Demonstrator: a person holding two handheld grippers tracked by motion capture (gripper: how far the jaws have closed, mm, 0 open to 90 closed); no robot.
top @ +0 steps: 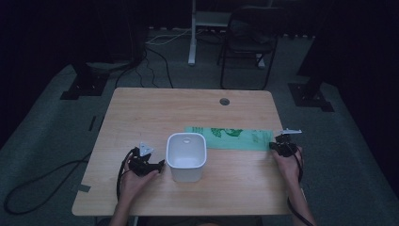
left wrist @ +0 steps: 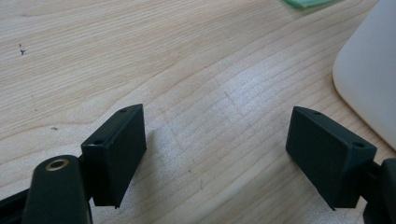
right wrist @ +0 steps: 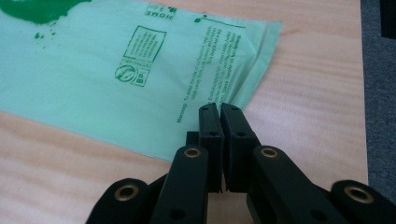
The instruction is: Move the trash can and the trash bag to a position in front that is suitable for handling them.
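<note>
Our right gripper [right wrist: 219, 112] has clamped the green bag [right wrist: 116, 79] at its near corner; our left gripper [left wrist: 215, 154] gapes empty beside the white bin [top: 186, 155]. So thin a pinch could slip when we lift.

High view dim and murky; both gripper views evenly lit, sharp, softly shadowed.

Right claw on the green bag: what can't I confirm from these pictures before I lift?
- Whether the right claw, shut, pinches the green bag: right gripper view, its own jaws cover the bag's edge.
- Bag's small print: high view, too small and dim; right gripper view, partly cut off by the frame.
- Inside of the white bin: high view, too dim; left gripper view, cut off by the right edge.
</note>
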